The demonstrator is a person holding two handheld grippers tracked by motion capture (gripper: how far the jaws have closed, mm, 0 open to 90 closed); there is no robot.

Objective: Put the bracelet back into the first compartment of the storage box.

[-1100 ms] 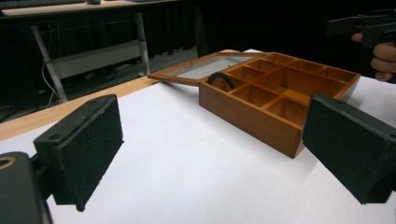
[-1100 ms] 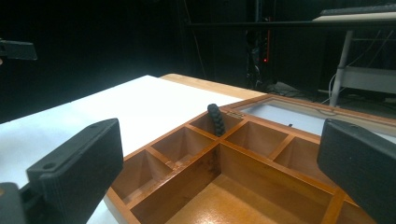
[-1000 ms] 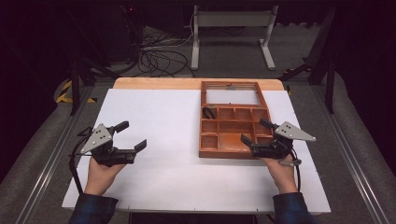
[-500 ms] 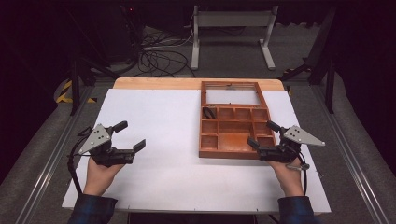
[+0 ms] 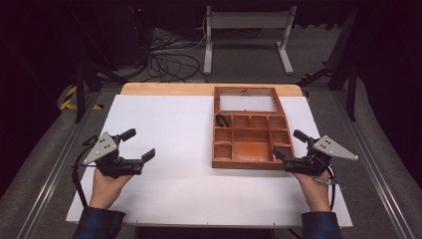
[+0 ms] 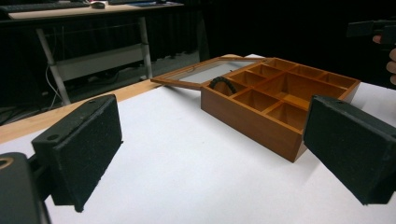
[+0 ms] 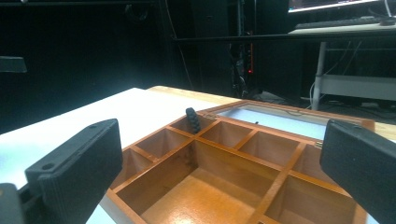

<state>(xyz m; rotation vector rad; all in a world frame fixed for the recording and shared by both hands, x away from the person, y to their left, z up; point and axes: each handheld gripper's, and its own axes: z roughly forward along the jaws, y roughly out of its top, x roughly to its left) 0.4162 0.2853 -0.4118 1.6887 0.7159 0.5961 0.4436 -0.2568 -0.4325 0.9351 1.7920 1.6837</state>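
left gripper (image 5: pixel 138 145) wide open, empty, right gripper (image 5: pixel 289 144) likewise

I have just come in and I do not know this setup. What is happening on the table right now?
A person holds a two-jaw gripper in each hand over a white table. Both grippers are open and hold nothing. The right gripper is at the near right corner of an open brown wooden compartment box. The left gripper is well apart to the left. One small black object lies in a far-left compartment.

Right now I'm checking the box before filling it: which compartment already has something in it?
The far-left compartment of the wooden box, in the row beside the open lid. A small black item sits in it; the others look empty.
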